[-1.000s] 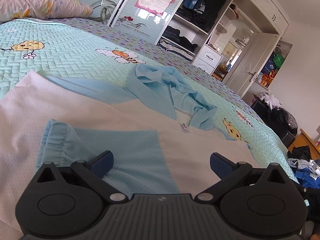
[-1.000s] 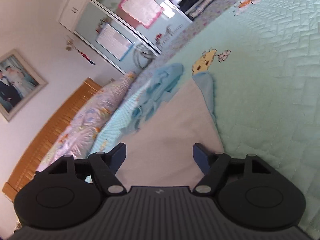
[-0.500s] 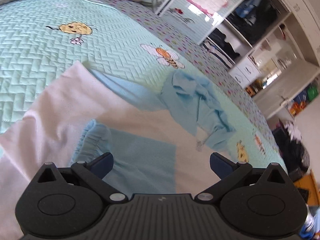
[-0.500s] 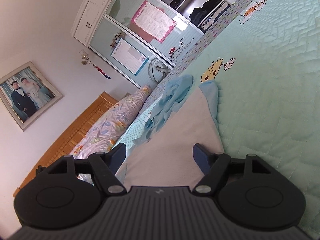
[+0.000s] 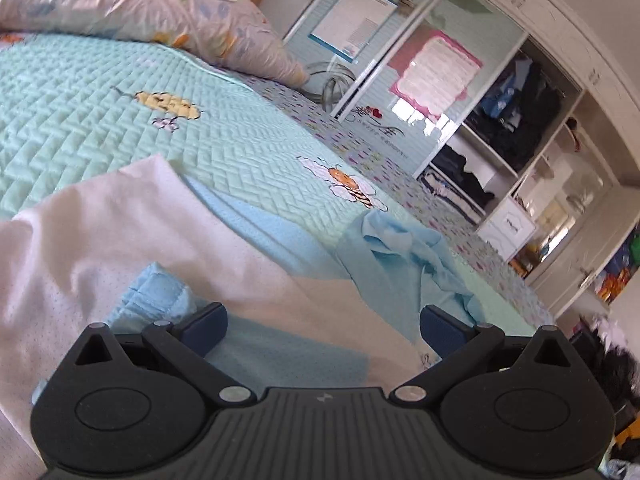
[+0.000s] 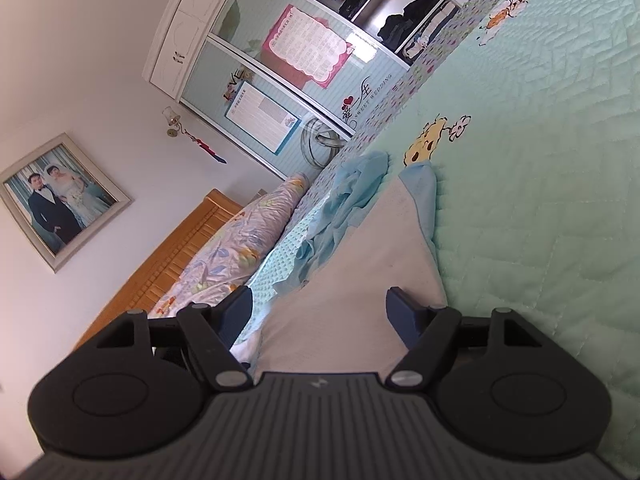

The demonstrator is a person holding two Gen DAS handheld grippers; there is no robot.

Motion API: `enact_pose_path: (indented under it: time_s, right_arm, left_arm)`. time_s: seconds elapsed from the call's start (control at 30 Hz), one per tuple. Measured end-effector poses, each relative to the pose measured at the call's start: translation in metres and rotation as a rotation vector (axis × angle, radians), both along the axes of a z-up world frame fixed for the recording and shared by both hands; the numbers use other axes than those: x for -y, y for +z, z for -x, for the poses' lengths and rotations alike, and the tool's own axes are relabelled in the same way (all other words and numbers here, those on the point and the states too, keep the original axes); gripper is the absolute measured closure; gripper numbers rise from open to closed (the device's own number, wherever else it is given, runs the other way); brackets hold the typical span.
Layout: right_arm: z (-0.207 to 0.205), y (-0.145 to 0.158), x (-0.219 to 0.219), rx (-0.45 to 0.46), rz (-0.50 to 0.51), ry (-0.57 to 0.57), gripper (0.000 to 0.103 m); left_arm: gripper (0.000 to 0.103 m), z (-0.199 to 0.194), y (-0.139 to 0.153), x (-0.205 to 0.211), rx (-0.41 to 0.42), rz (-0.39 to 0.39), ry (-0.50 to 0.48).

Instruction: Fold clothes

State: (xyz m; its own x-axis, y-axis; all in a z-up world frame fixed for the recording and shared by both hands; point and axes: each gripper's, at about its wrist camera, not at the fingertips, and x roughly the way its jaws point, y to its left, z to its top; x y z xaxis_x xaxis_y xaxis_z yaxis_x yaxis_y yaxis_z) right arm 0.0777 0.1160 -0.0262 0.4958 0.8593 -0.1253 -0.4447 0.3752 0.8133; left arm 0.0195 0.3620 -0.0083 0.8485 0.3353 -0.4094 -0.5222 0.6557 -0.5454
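A white garment with light blue sleeves and trim (image 5: pixel 100 240) lies spread on the bed. One blue sleeve with a gathered cuff (image 5: pixel 160 292) is folded over the white body. My left gripper (image 5: pixel 322 326) hovers over that sleeve, open, nothing between its fingers. A crumpled light blue collar or hood (image 5: pixel 404 256) lies beyond it. In the right wrist view the same garment (image 6: pixel 360 264) runs away from me, blue hem (image 6: pixel 424 184) at the far end. My right gripper (image 6: pixel 320 312) stands open above the white cloth, not pinching it.
The bed carries a mint quilted cover (image 5: pixel 80 120) with bee prints. A floral pillow (image 5: pixel 140 12) and wooden headboard (image 6: pixel 168 264) are at the head end. A wardrobe with open shelves (image 5: pixel 500 120) stands beyond the bed. Clothes pile on the floor (image 5: pixel 608 360).
The left wrist view has swung and rolled: the pillow and wardrobe doors now show, and the sleeve cuff sits nearer the left finger. The right view tilted slightly. Both grippers kept their opening.
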Motion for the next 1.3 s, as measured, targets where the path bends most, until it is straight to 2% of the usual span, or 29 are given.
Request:
enact_pose_path:
  time_s: [0.07,0.17,0.27,0.4,0.6,0.7,0.77,0.83,0.9,0.97,1.0,1.1,1.3]
  right_arm:
    - [-0.001,0.004,0.001,-0.016,-0.011,0.016,0.025]
    - [0.001,0.023,-0.010,-0.012,0.031,0.055,0.008]
    - [-0.004,0.051,-0.032,0.033,0.021,0.101,0.008]
    - [-0.036,0.081,-0.072,0.038,-0.064,0.141,0.006]
    - [-0.116,0.114,-0.155,0.037,-0.035,0.217,0.002]
    - [-0.164,0.110,-0.193,-0.019,-0.001,0.200,0.002]
    - [-0.192,0.098,-0.219,-0.081,0.026,0.228,0.002]
    - [-0.208,0.092,-0.241,-0.077,0.117,0.243,0.006]
    - [-0.216,0.087,-0.259,-0.042,0.224,0.221,0.007]
    - [-0.222,0.078,-0.270,-0.059,0.290,0.203,0.015]
    - [-0.225,0.073,-0.274,-0.077,0.313,0.198,0.022]
    - [-0.228,0.058,-0.287,-0.111,0.344,0.231,0.025]
    - [-0.235,0.047,-0.294,-0.138,0.359,0.111,0.025]
  left_arm:
    - [0.001,-0.001,-0.003,0.000,-0.007,0.000,-0.006]
    - [0.001,-0.002,-0.002,-0.002,-0.012,0.011,-0.006]
    - [0.001,-0.002,-0.003,-0.003,-0.013,0.010,-0.003]
    - [0.001,-0.002,-0.006,-0.004,0.004,0.013,0.007]
    - [0.001,-0.002,-0.009,-0.004,0.021,0.005,0.026]
    - [0.001,-0.001,-0.011,-0.006,0.039,0.014,0.038]
    - [0.001,0.001,-0.012,-0.007,0.047,0.016,0.044]
    - [0.001,0.000,-0.012,-0.007,0.049,0.014,0.046]
    - [0.001,0.000,-0.012,-0.007,0.052,0.014,0.049]
    - [0.001,0.000,-0.012,-0.007,0.053,0.014,0.052]
    - [0.001,0.000,-0.012,-0.007,0.052,0.014,0.053]
    - [0.001,0.000,-0.012,-0.006,0.052,0.013,0.053]
    - [0.001,0.000,-0.012,-0.006,0.051,0.011,0.054]
